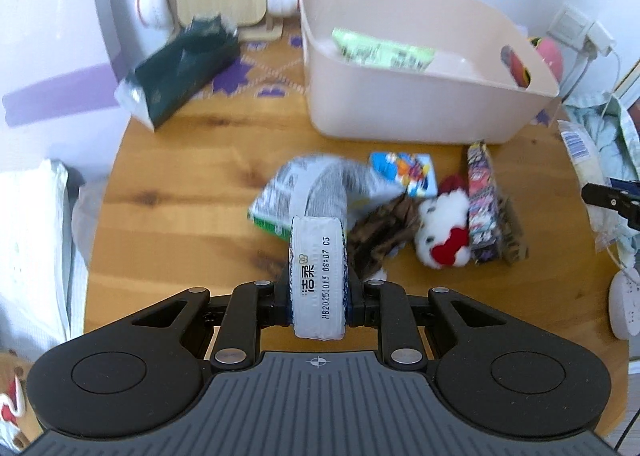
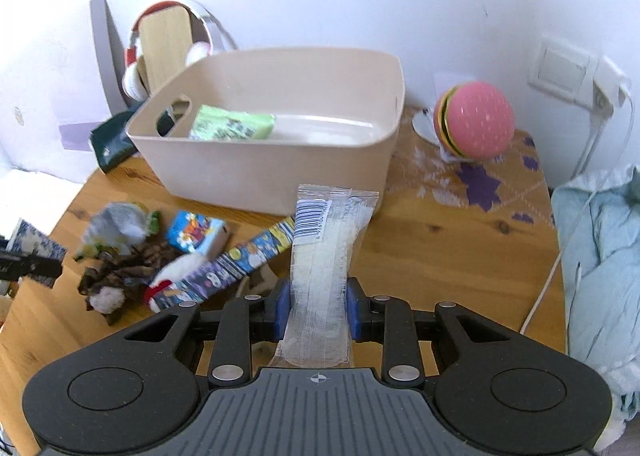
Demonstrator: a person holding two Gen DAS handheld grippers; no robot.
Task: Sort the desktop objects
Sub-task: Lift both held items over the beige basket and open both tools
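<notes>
A round wooden table (image 2: 440, 256) stands by a white wall. The left gripper (image 1: 318, 288) is squeezed tight on a white tissue pack with blue print (image 1: 318, 276). The right gripper (image 2: 318, 308) is squeezed tight on a long clear plastic packet with a barcode (image 2: 324, 256). Ahead of both sets of fingers sits the beige plastic bin (image 2: 280, 167), with a green packet (image 2: 232, 125) already inside. Both grippers point forward and a bit down, above the table. I think each should go high over the bin's rim, then let go gently.
</notes>
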